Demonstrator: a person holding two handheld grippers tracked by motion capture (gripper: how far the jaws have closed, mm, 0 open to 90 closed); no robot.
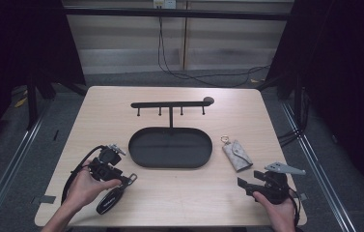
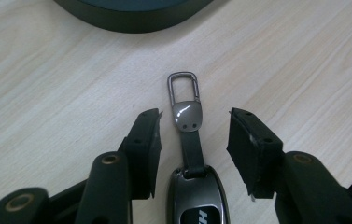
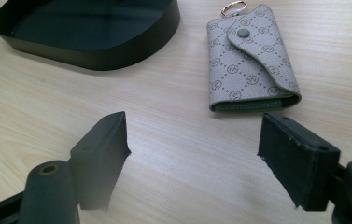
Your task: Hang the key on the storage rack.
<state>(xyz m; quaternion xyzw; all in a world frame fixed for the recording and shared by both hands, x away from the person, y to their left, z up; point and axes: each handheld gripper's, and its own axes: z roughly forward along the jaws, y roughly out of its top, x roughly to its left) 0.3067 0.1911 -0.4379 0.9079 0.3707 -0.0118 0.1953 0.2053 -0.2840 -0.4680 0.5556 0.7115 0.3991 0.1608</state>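
The black oval tray (image 1: 170,147) sat mid-table, nothing in it, with a four-hook rack (image 1: 171,104) rising from its far rim. Just off the tray's right end lay a patterned grey key pouch (image 1: 236,154), flap snapped shut, a gold ring at its far tip. Near the tray's left front corner lay the black car key fob (image 2: 197,200), its strap and metal clip (image 2: 183,88) pointing toward the tray. The left gripper (image 2: 194,128) straddled that strap, jaws apart, pads clear of it. The right gripper (image 3: 194,156) hovered off the tray's right front, nearer than the pouch, jaws wide apart over bare table (image 3: 173,121).
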